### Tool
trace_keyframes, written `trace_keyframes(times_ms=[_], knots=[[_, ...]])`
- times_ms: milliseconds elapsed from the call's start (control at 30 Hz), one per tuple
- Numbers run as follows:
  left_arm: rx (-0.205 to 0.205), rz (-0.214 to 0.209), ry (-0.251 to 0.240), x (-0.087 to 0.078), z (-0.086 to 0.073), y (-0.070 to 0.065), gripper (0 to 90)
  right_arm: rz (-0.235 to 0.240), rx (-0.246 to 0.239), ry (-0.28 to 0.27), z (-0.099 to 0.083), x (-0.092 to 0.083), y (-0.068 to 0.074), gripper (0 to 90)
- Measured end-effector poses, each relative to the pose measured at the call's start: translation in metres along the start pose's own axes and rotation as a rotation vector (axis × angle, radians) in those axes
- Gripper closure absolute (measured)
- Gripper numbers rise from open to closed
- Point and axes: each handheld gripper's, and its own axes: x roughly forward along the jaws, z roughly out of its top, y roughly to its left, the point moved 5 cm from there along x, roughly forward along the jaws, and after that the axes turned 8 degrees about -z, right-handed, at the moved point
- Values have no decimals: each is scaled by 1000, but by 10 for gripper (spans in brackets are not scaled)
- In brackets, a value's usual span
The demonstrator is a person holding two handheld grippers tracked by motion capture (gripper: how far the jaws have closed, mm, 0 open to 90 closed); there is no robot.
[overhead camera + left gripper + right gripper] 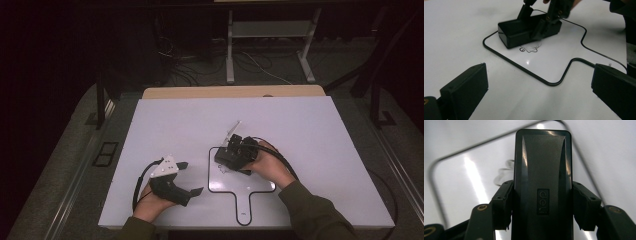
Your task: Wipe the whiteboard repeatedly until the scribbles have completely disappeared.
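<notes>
**Black Eraser Block Clamped Across Its Sides, Inside the Drawn Outline**

Left side: the left hand-held gripper (192, 177) rests near the front edge of the white bench (310, 130). Its jaws stand wide apart with nothing between them, well clear of the work.

Centre: a black line (210, 172) drawn on the bench marks a rounded panel with a short stem toward the person. Scribbled marker strokes (530, 48) lie inside it, just beside the block.

Right of centre: the right hand-held gripper (541, 207) is closed on a black rectangular block (542, 165), apparently a whiteboard eraser, pads pressing on its two long sides. The block sits low over the panel; whether its underside touches the surface cannot be told.

Handling judgement: the shell looks like rigid moulded plastic with a glossy, sheened top, so it should be light and stiff, not fragile, but slick under the pads. The present hold, square across the narrow width toward the near end, appears sound. A hold on the sloped top faces would likely slip. Downward pressure should stay even, or the far end may lift or twist.
</notes>
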Motion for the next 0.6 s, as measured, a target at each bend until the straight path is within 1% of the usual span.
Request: trace_keyframes(times_ms=[100,133,200,233,267,300,367,433,467,567,600], knots=[[-1,0,1,0,0,0,0,-28,42,9,-6,0,-13,386],[-1,0,1,0,0,0,0,-31,55,10,-7,0,-15,386],[-1,0,2,0,0,0,0,-31,61,9,-8,0,-17,386],[0,0,2,1,0,0,0,-33,52,9,-8,0,-16,387],[0,0,4,1,0,0,0,-28,42,9,-7,0,-13,386],[0,0,4,1,0,0,0,-3,39,6,-5,-1,-7,386],[2,-1,3,1,0,0,0,2,3,-2,-1,0,0,386],[4,-2,3,1,0,0,0,23,-28,-10,3,0,10,386],[5,-3,5,1,0,0,0,28,-31,-11,5,0,16,387],[4,-3,5,1,0,-1,0,42,-63,-8,11,-1,29,386],[4,-4,5,1,0,-1,0,55,-64,-10,12,-1,34,386]])
